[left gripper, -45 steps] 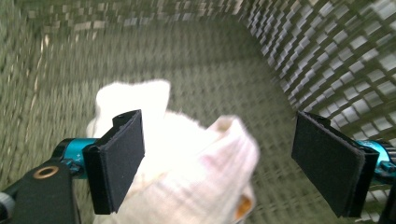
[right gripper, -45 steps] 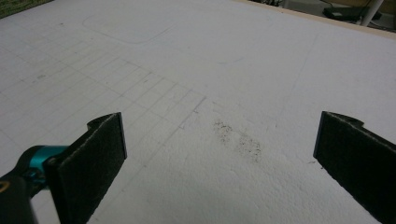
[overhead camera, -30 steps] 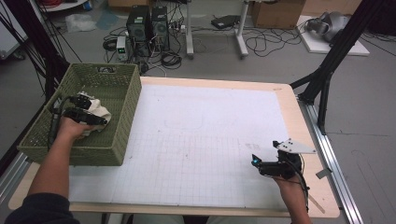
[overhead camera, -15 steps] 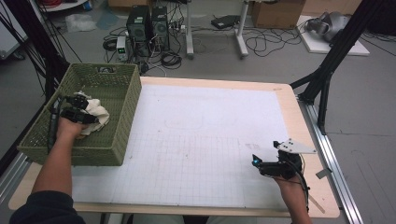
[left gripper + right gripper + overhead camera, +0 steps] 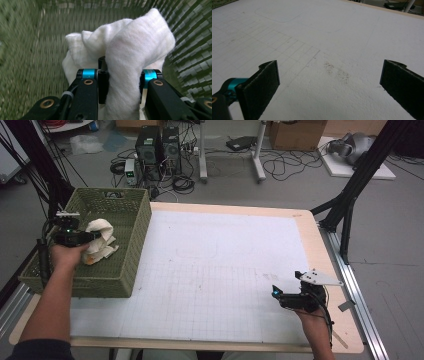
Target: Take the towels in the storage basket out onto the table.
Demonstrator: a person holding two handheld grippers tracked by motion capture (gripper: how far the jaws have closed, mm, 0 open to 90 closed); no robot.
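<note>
Between the jaws of the left gripper [image 5: 121,86] sits a fold of white cloth [image 5: 135,57], which they have just been closing on and now clench. Cloth and gripper are inside the green woven basket [image 5: 135,227], which stands on the left end of the desk [image 5: 220,250]. Well apart, near the desk's right front corner, the right gripper [image 5: 329,82] has its jaws released and spread wide over the bare white gridded mat [image 5: 317,37].

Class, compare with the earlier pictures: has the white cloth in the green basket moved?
Yes. The white cloth, pinched in the left tongs, has lifted higher against the green basket wall.
</note>
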